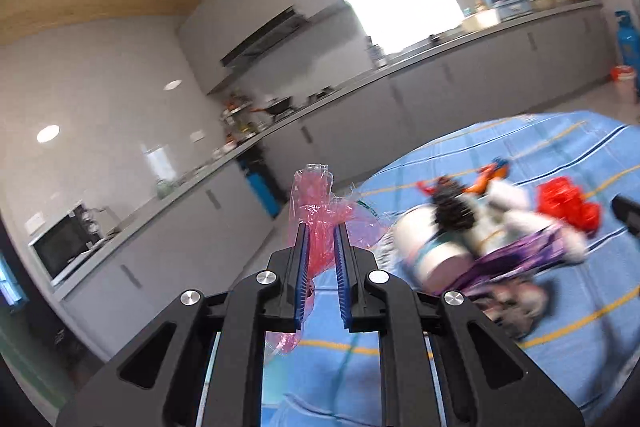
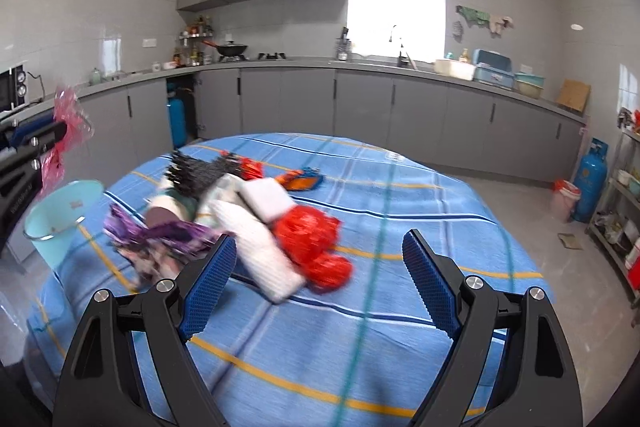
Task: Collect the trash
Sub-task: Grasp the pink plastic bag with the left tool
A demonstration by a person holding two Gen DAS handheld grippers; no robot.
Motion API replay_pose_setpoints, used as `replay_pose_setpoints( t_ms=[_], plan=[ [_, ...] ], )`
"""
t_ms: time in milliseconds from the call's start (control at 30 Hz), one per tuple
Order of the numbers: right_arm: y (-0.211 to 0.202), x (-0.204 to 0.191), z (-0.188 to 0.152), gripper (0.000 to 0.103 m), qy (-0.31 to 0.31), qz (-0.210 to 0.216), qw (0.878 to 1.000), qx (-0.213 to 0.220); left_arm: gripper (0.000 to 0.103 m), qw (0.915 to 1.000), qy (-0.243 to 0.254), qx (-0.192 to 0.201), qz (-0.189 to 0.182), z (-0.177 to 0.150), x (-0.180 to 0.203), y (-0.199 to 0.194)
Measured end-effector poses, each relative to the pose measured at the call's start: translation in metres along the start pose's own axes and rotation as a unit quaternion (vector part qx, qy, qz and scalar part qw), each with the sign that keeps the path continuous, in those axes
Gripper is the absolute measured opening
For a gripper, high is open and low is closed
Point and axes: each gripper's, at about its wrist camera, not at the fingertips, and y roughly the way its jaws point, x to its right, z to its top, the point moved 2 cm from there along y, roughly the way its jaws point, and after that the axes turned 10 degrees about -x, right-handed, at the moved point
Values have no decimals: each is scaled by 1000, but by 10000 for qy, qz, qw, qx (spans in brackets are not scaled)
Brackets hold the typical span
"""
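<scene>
My left gripper is shut on a crumpled pink plastic wrapper, lifted above the table's left edge. The right wrist view shows that wrapper at the far left, above a light-blue bucket. On the blue striped tablecloth lies a blurred heap of trash: a red crumpled bag, a white packet, a purple wrapper, a dark spiky piece and an orange-blue wrapper. My right gripper stands open just before the red bag, nothing between its fingers.
Grey kitchen cabinets and a counter run along the far wall, with a wok, a sink and boxes on it. A blue gas cylinder and a metal shelf stand at the right. A microwave sits on the left counter.
</scene>
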Motion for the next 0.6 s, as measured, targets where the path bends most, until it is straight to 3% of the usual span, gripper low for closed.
replay_pose_setpoints(
  t_ms=[167, 600],
  plan=[
    [10, -26, 13, 84, 6, 193, 9998, -12, 13, 9991, -50, -166, 398, -16, -15, 17],
    [35, -57, 11, 83, 37, 295, 9990, -325, 13, 9977, -214, -377, 522, -35, -39, 33]
  ],
)
